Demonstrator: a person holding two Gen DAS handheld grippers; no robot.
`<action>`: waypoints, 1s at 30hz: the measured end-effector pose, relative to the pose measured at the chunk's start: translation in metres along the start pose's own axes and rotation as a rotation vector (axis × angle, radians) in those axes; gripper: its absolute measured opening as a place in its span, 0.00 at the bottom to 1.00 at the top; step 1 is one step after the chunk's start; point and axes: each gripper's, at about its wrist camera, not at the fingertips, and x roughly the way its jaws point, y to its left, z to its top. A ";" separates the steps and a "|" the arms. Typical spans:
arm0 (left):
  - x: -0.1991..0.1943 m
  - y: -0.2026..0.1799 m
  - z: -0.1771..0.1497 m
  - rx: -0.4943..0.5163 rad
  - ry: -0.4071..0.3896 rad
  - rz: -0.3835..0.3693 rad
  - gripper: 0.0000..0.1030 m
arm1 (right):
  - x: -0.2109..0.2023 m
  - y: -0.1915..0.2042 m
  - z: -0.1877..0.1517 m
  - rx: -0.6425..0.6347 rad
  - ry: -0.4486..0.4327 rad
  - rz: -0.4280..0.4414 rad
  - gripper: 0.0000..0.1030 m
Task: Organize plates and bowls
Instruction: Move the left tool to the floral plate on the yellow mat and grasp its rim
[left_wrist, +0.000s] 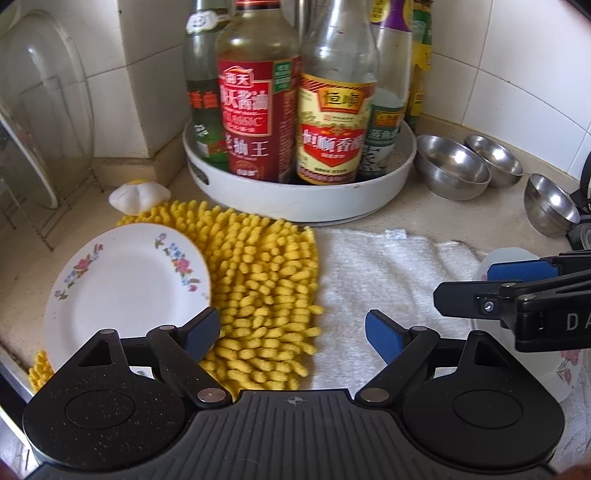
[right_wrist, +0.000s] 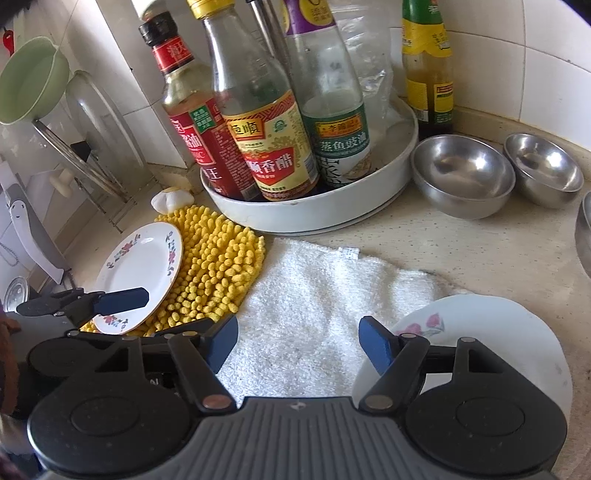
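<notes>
A white floral plate (left_wrist: 125, 291) lies on a yellow chenille mat (left_wrist: 258, 291) at the left; it also shows in the right wrist view (right_wrist: 142, 273). A second white floral plate (right_wrist: 491, 332) lies at the right, partly on a white towel (right_wrist: 321, 306). My left gripper (left_wrist: 293, 332) is open and empty, its left finger over the first plate's edge. My right gripper (right_wrist: 299, 341) is open and empty, its right finger over the second plate. Three steel bowls (right_wrist: 461, 173) (right_wrist: 543, 170) (left_wrist: 550, 205) stand on the counter at the back right.
A white round tray (left_wrist: 295, 199) with several sauce bottles stands at the back. A wire rack with glass lids (left_wrist: 33, 122) is at the left. A small egg-shaped toy (left_wrist: 138, 194) lies beside the mat. A green bowl (right_wrist: 29, 85) hangs at the upper left.
</notes>
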 end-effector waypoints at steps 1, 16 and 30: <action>0.000 0.002 -0.001 -0.003 0.002 0.002 0.87 | 0.001 0.001 0.000 -0.001 0.002 0.001 0.86; -0.006 0.093 -0.007 -0.135 0.005 0.184 0.90 | 0.032 0.037 0.020 -0.057 0.035 0.063 0.90; 0.012 0.177 -0.005 -0.230 0.038 0.230 0.86 | 0.107 0.104 0.050 -0.149 0.102 0.141 0.89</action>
